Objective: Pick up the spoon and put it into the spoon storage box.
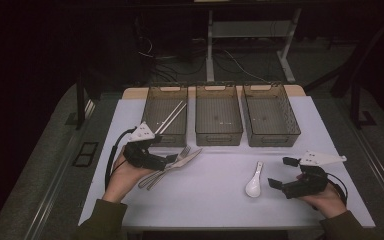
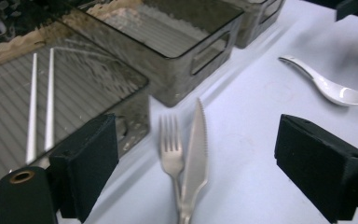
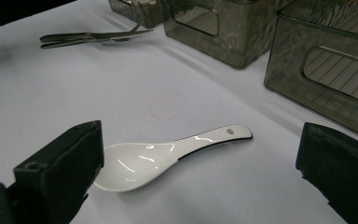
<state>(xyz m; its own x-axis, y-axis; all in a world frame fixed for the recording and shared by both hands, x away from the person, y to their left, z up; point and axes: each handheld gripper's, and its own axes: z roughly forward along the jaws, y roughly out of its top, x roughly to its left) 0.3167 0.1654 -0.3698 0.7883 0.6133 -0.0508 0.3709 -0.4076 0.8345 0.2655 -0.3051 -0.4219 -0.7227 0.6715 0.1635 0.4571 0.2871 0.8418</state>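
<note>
Left gripper [image 2: 196, 163]: we see jaws wide, gripping nothing, astride the steel fork [image 2: 171, 149] and serrated steel knife [image 2: 195, 158] near the desk's left edge.
Right gripper [image 3: 200, 172]: we see jaws wide, empty.
White ceramic spoon [image 3: 168, 156]: near front edge.
Smoky plastic bins [image 1: 219, 117]: far edge.

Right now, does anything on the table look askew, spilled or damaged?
Nothing spilled or broken. The knife lies partly across the fork in front of the left bin, so they overlap rather than lie apart. The chopsticks rest slanted in that bin. The white spoon lies alone, bowl up, intact.
</note>
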